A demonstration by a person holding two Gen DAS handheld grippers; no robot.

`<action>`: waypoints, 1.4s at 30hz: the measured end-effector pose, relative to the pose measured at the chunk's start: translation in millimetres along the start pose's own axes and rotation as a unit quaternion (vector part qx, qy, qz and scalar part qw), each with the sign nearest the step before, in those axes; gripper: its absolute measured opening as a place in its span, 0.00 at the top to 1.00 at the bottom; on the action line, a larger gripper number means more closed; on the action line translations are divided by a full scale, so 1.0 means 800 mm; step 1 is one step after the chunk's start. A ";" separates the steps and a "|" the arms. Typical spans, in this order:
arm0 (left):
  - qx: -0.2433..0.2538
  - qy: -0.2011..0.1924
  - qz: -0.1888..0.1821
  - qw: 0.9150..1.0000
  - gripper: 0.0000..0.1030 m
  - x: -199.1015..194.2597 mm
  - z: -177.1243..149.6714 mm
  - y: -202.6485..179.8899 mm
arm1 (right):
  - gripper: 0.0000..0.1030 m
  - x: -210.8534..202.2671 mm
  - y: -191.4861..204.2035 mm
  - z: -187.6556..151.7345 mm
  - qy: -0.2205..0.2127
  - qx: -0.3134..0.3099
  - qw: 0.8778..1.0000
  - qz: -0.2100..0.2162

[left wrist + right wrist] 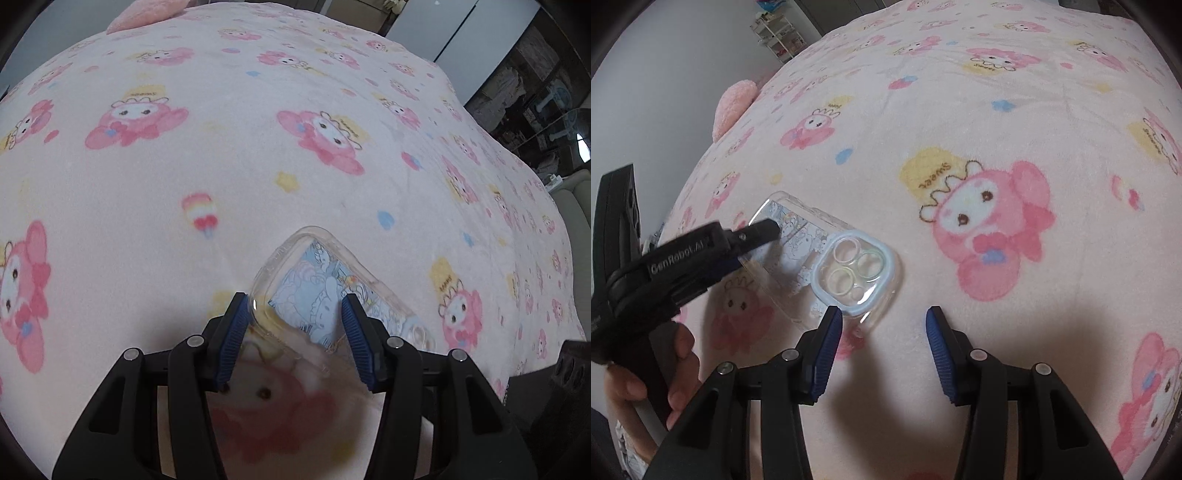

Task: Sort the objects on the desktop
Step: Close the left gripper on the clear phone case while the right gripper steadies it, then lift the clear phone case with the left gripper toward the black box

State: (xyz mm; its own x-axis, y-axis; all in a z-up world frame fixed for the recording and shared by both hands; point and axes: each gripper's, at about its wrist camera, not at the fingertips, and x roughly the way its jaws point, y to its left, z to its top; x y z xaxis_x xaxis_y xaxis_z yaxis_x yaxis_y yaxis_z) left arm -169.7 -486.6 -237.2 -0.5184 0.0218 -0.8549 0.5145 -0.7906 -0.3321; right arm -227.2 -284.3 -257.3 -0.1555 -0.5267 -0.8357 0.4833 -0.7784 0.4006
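Here's the clear phone case (827, 258), lying flat on the pink cartoon-print blanket (960, 110) that covers the bed. It has a pale blue cartoon print under the clear plastic and a pale blue frame around the camera cut-outs at its near-right end, seen from the right wrist.

Left tongs (293, 301) are down over the case, roughly half open. In the left wrist view the left blue pad (236, 332) sits right against the case's clear edge, while the right pad stands over the printed face. Is there a squeeze on it? I cannot tell: the jaws straddle the case, but a firm grip does not show. From the right wrist view the left tongs come in from the left, tip over the far-left half of the case, with a hand (646, 384) wrapped round the handle at the near left.

Right tongs (884, 317) are about half open too, and nothing is between the pads, just blanket. Their left pad (829, 347) is just beside the near corner of the case by the camera frame; whether it touches, I cannot say.

A fluffy pink cushion (733, 107) lies at the far-left edge of the bed.
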 end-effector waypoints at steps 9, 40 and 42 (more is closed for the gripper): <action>0.013 0.029 -0.020 0.999 0.49 -0.062 -0.087 -0.006 | 0.64 -0.060 -0.011 -0.046 0.005 -0.016 1.000 -0.006; -0.009 0.069 -0.027 0.997 0.52 -0.065 -0.156 -0.007 | 0.68 -0.096 -0.042 -0.119 0.036 -0.059 0.998 -0.010; -0.019 0.084 -0.029 0.996 0.52 -0.056 -0.161 -0.010 | 0.65 -0.078 -0.045 -0.114 0.055 -0.050 0.997 -0.002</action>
State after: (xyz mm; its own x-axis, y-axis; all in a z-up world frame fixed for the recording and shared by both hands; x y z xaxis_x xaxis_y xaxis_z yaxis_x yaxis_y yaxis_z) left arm -62.7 -402.3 -247.3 -0.4277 0.1719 -0.8874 0.5141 -0.7612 -0.3952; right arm -156.6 -192.4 -253.9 -0.0658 -0.4784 -0.8757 0.5664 -0.7404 0.3619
